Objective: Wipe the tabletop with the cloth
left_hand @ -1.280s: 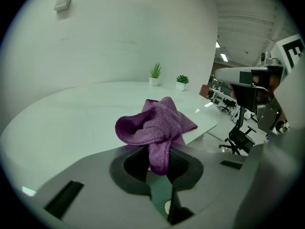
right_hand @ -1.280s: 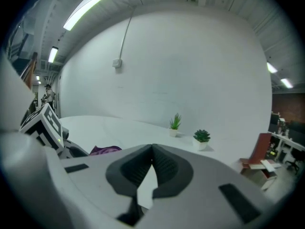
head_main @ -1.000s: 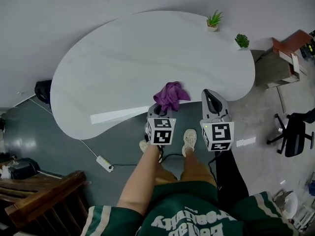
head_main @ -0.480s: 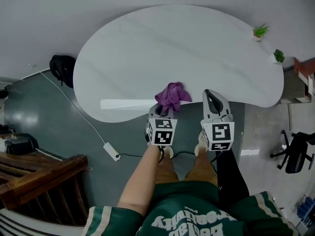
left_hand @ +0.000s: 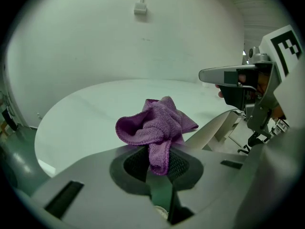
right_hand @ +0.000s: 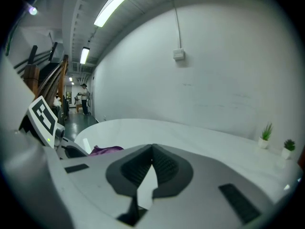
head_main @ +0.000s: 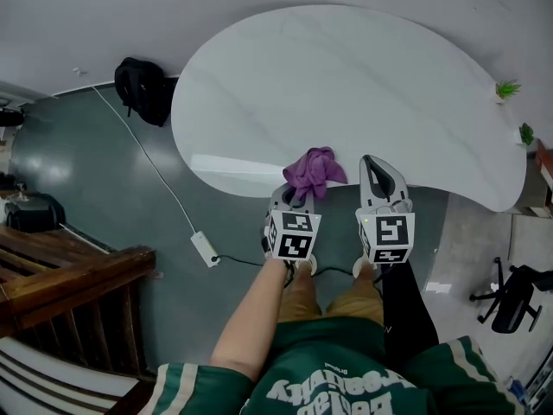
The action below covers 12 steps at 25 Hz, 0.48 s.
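Head view, left tool: clamped on the purple cloth, which bunches just ahead of its tips at the near edge of the white bench.
Head view, right tool: just to the right of the left one, tips over the same edge, apart from the cloth.
Left tool view, grip: the jaws pinch one narrow hanging fold; the bulk stands crumpled above them.
Left tool view, contact: whether cloth meets bench cannot be told.
Right tool view, jaws: tips together, nothing between; the cloth lies low to its left.
Step, judged: wiping about to start.
Doing it well: lower the bunch flat, press lightly, sweep in overlapping passes away from the edge, and keep the pinch firm, since a narrow fold may slip.
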Motion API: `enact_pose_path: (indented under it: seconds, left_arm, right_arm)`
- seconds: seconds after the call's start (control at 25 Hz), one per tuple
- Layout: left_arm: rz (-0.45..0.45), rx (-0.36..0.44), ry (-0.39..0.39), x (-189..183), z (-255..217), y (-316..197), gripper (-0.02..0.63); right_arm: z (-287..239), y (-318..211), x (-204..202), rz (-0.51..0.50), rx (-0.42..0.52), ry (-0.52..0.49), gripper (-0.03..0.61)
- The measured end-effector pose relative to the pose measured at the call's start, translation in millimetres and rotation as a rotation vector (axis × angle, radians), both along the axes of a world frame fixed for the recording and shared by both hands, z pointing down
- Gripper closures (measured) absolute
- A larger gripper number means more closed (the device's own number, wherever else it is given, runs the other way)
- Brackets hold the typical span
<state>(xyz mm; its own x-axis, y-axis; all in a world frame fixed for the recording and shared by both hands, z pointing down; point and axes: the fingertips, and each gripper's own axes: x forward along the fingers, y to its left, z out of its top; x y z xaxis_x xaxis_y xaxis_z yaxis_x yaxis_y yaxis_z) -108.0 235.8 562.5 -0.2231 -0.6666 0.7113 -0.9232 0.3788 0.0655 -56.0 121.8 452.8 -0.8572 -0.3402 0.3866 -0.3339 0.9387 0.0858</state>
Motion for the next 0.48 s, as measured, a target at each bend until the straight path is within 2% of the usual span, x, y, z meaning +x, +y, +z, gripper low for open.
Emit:
enact_pose_path:
  seconds: [0.48]
  left_arm:
    - [-0.205, -0.064, -0.049, -96, 2, 133, 0.565]
  right_arm:
    - [-7, 89, -80, -0.138, 0.011, -0.014, 0.574]
